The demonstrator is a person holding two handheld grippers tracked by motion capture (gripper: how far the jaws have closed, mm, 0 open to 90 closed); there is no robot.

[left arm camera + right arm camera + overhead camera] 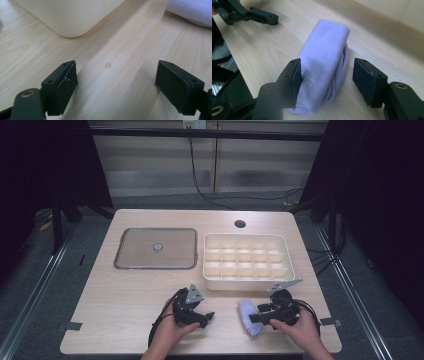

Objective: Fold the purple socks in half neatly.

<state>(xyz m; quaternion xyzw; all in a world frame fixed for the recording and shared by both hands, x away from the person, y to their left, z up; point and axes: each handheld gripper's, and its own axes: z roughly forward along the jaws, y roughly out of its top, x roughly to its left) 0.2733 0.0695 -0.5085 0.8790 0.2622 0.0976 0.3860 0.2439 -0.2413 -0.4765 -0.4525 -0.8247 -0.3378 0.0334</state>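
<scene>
R claw (325,82) wide, straddling folded lilac cloth (324,67), L pad touching | cloth on counter (125,290) nr divided tray (245,257) | L claw (116,85) wide, empty, over bare wood

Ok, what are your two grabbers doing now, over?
Left gripper open over bare table. Right gripper open, fingers either side of the folded lilac cloth, not clamped. Divided tray just beyond, nothing blocking.

Two black handheld grippers, the left gripper (209,315) and right gripper (254,318), are showing grey three-cornered plates, trailing black cables, brass-coloured screws and square rubbery pads (366,81).
</scene>
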